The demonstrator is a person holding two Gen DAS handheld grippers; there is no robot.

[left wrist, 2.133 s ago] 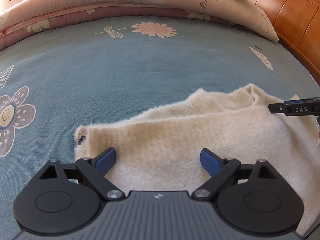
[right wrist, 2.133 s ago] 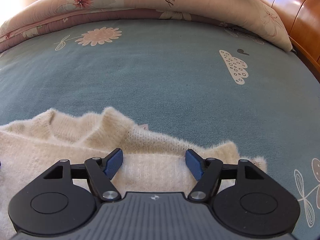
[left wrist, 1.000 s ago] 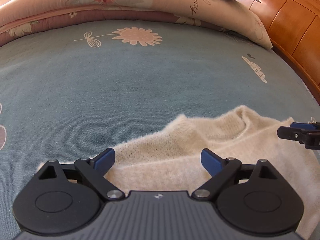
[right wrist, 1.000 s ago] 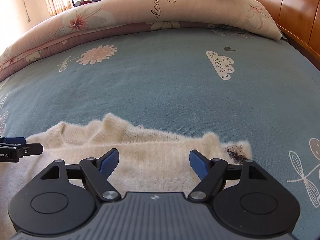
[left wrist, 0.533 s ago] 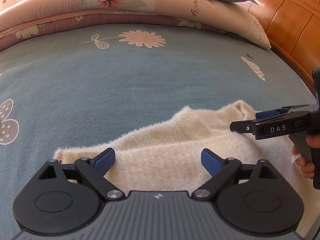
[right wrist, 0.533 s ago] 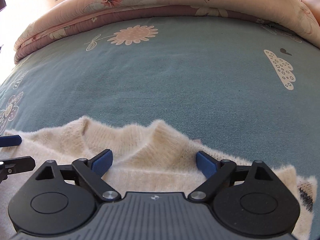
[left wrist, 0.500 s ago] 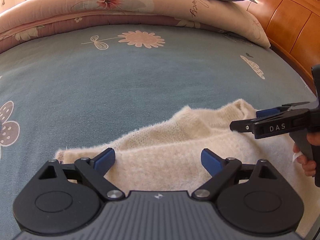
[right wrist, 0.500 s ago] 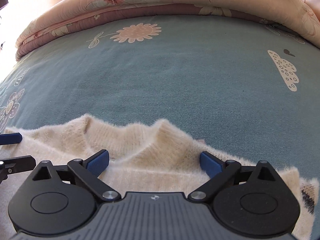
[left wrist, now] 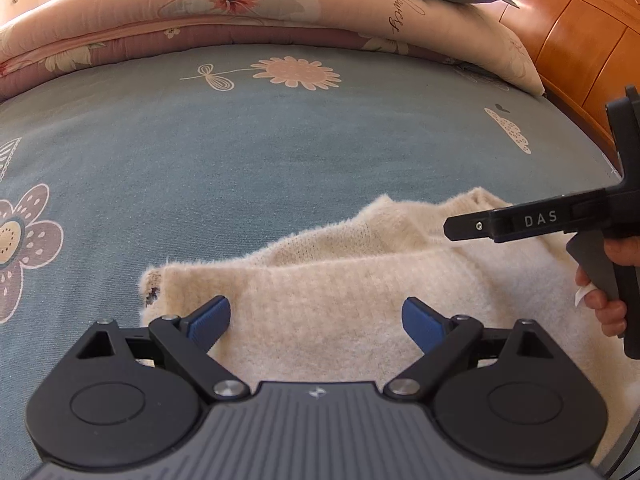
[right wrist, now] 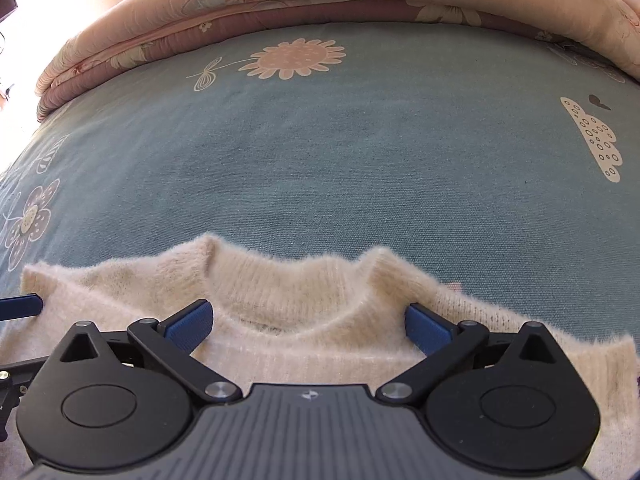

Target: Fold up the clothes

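The sweater (left wrist: 360, 280) lay partly folded on the blue sheet (left wrist: 280, 152), near the bed's front edge, and a good chunk of it was cut off: its lower part ran under both gripper bodies and out of frame. At its left end a dark patterned bit peeked out from under the fold, too small to make out, maybe a cuff.

The left gripper (left wrist: 316, 318) hung over the folded sleeve layer with its jaws spread wide and nothing pinched; whether the pads grazed the fuzz was hard to say. The right gripper (right wrist: 308, 324) was also wide open with nothing in it, straddling the collar (right wrist: 292, 276). From the left wrist view only one of its fingers showed, side-on, plus part of the hand (left wrist: 608, 280) on its handle at the frame edge.

Compared with a second ago, the right gripper had swung left from the sweater's right end to the neckline, and its jaws stood wider. The left one drifted a bit, so that dark corner came back into view.

Beyond the sweater the sheet was open right up to the rolled quilt (right wrist: 280, 4), with the headboard (left wrist: 580, 40) off to the right.
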